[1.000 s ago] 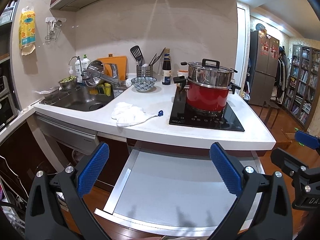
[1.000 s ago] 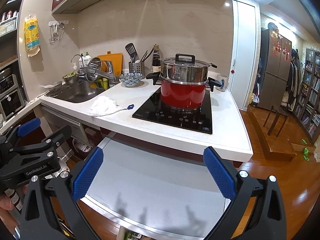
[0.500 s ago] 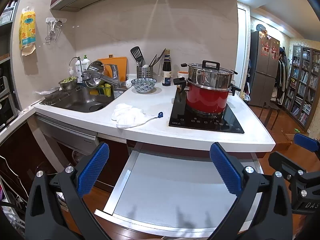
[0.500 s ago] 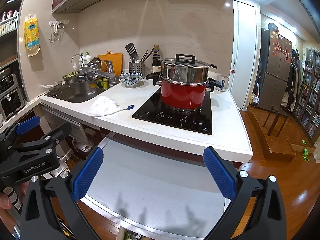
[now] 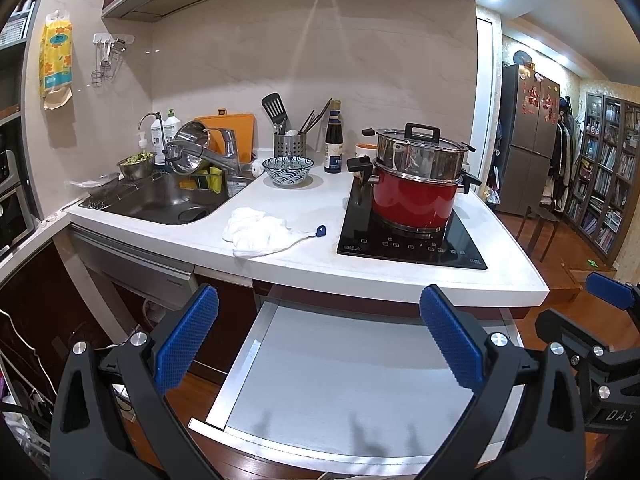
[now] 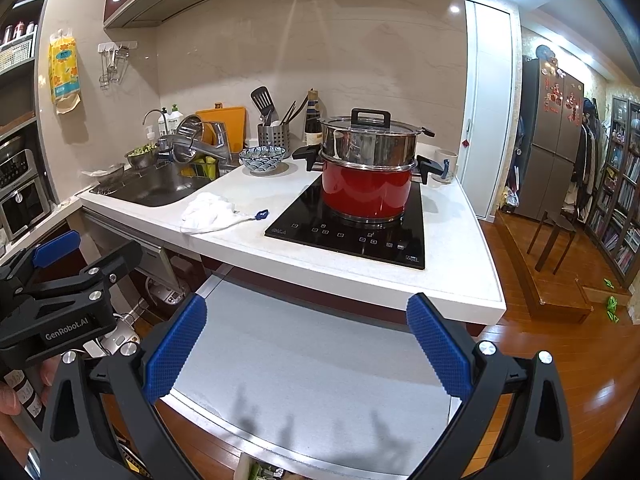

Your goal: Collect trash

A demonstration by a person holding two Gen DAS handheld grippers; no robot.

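Observation:
A crumpled white plastic bag with a blue-tipped drawstring [image 5: 260, 232] lies on the white counter [image 5: 304, 208] between sink and cooktop; it also shows in the right wrist view [image 6: 208, 213]. My left gripper [image 5: 318, 346] is open and empty, held low in front of the counter over a pulled-out grey panel [image 5: 344, 376]. My right gripper [image 6: 306, 348] is open and empty, beside the left one, over the same panel [image 6: 312, 364]. Both are well short of the bag.
A red pot with a steel steamer [image 5: 416, 176] stands on the black cooktop [image 5: 408, 240]. A patterned bowl [image 5: 288, 170], utensil holder [image 5: 289, 142] and sauce bottle [image 5: 333, 140] stand at the back. The sink [image 5: 160, 204] is left. Wooden floor and bookshelves [image 6: 624, 192] lie right.
Both views shift only slightly; the other gripper drifts a little lower in each view. Both grippers stay open. The bag has not moved.

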